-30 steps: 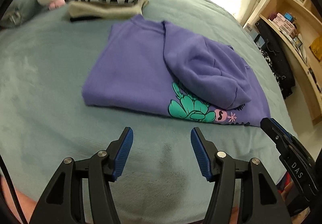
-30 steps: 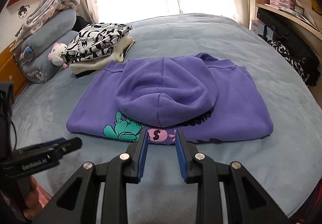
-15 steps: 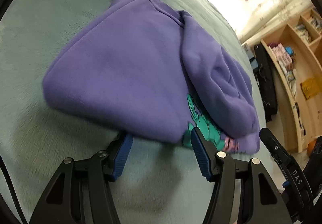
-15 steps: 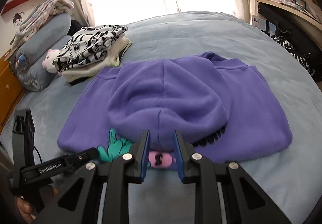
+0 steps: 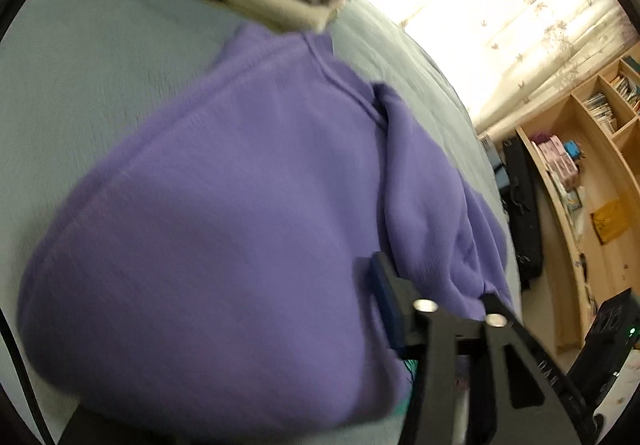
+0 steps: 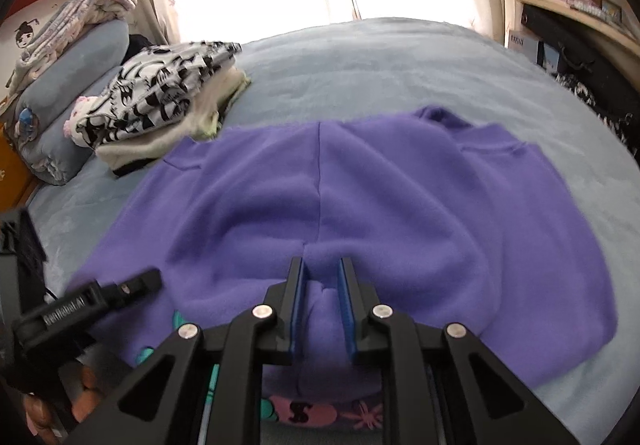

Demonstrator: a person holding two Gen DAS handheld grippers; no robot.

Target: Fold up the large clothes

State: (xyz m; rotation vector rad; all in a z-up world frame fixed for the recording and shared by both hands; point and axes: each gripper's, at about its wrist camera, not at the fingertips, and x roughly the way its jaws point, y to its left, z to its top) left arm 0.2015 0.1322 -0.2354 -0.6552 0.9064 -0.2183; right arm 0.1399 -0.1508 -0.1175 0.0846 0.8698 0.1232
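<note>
A purple hoodie (image 6: 360, 205) is laid part-folded on a grey-blue bedspread (image 6: 380, 61), with its hood (image 6: 320, 213) turned down over the body and a printed design (image 6: 304, 411) shown at the near hem. The hoodie is taken as the landmark.

At the near edge of the hoodie, the right gripper (image 6: 322, 305) is set over the tip of the hood. Its jaws are being closed, and a ridge of hood fabric is seen bunched between the blue pads (image 6: 298, 309); the pads appear to be touching the cloth on both sides, though how firmly it is pinched cannot be told.

At the hoodie's near left corner, the left gripper (image 5: 280, 325) is seen, blurred in its own view. Only one blue pad (image 5: 386, 305) is shown, pressed against the thick folded edge; the other finger is hidden behind the cloth. Its jaws are also being closed, with the folded edge between them, but whether the cloth is already clamped cannot be told. In the right wrist view, the black body of that gripper (image 6: 96, 305) is seen beside the hoodie's left side.

Just beyond the hoodie's far left corner, a stack of folded clothes (image 6: 160, 101) is placed, topped by a black-and-white patterned piece. Further left of the hoodie, rolled bedding (image 6: 68, 85) is lying. Past the hoodie's right side, wooden shelves (image 5: 580, 173) are visible.
</note>
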